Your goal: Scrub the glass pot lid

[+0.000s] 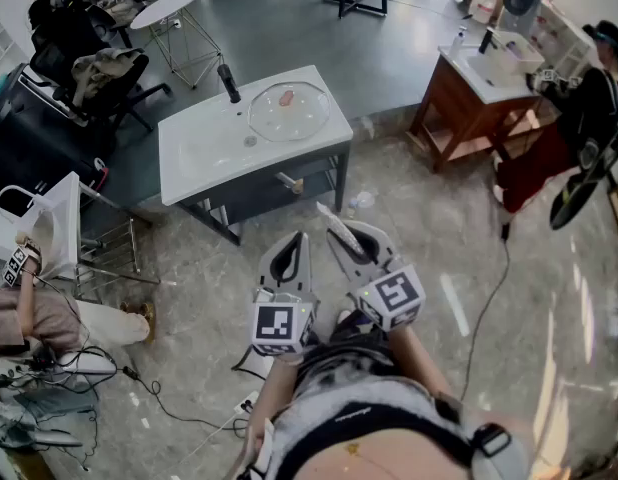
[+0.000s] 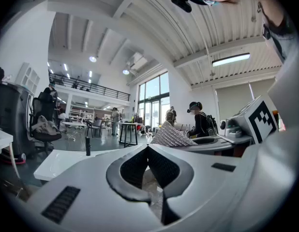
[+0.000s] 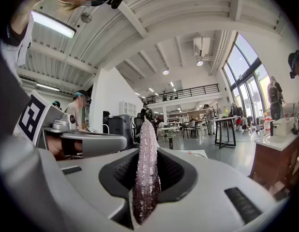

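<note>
The glass pot lid (image 1: 287,108) lies flat on the white sink counter (image 1: 204,153), beside a black faucet (image 1: 229,83); it is well ahead of both grippers. Both grippers are held close to the person's body, side by side. My left gripper (image 1: 295,243) is shut with nothing between its jaws (image 2: 148,149). My right gripper (image 1: 341,236) is shut on a silvery scrub pad (image 3: 145,168), which stands edge-on between the pads and pokes out past the tips (image 1: 326,215). The left gripper view also shows the scrub pad (image 2: 170,134).
A wooden vanity with a white basin (image 1: 479,78) stands at the right, with a person (image 1: 589,98) next to it. A round white table (image 1: 169,8) and office chairs (image 1: 99,73) are behind the counter. Cables (image 1: 139,388) trail over the floor at the left, near a seated person (image 1: 49,318).
</note>
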A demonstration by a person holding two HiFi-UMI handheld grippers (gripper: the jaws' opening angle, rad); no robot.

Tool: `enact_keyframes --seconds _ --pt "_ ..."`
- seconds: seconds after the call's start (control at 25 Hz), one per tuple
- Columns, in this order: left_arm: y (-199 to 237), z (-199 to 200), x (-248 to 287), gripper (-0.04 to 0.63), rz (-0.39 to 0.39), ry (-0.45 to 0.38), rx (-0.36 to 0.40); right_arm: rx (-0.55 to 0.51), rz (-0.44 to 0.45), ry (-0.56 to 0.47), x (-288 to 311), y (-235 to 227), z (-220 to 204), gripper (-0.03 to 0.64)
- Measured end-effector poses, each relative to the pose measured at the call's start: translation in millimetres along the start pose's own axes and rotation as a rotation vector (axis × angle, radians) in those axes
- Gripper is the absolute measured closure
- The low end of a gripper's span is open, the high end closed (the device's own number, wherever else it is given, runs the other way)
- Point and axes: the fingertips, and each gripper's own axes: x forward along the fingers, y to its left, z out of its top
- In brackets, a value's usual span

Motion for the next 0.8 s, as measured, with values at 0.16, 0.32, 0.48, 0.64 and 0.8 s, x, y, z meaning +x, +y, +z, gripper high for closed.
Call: enact_keyframes --seconds 0.16,0.32,0.48,0.64,0.8 --pt "-7.1 -6.5 6.8 0.595 0.009 0.012 -0.027 0.008 0.016 -0.018 -6.7 -7.2 -1.2 0.537" --pt "-12.5 -7.9 11.3 0.595 0.017 0.008 -0.052 -0.009 0.017 -0.047 -11.7 -23.6 -1.6 0.535" --pt "-13.2 -10.0 16.4 0.597 0.032 -0.002 -0.065 -0.019 0.022 -0.053 -10.2 -36.9 -7.1 0.535" --pt "-8.2 -16.9 22.2 0.595 0.033 0.017 -0.081 0.009 0.027 -0.020 -1.1 -41.5 -14.2 0.535" --pt "5.1 -23.8 36.3 0.595 0.013 0.031 -0.075 0.002 0.036 -0.032 15.9 -46.5 -11.6 0.535"
